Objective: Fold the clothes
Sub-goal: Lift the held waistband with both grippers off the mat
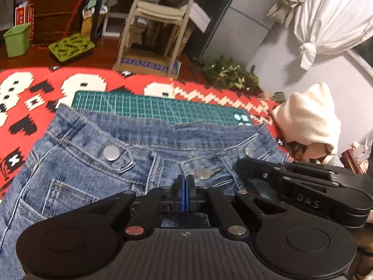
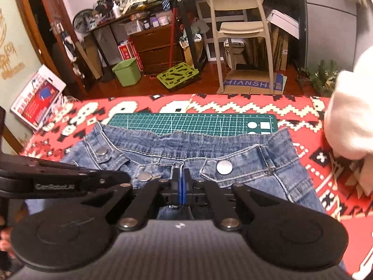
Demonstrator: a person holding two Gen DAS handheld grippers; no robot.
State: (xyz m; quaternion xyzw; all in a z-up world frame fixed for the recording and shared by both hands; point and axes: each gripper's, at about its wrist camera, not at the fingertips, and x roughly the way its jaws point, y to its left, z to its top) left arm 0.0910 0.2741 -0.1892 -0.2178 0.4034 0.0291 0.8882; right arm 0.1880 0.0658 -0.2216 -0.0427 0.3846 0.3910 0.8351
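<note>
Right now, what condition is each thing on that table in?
Jeans: spread flat, waistband facing away, covering the mat's near edge.
Green mat: lying flat, partly covered.
White garment: bunched up beside the jeans.
Left gripper: shut, over the denim.
Right gripper: shut, over the denim.

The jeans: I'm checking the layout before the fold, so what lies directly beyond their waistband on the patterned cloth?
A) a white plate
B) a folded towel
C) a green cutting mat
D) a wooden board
C: in the right wrist view the jeans have their waistband edge overlapping a green cutting mat with a white grid, which lies flat on the red patterned cloth.
</note>
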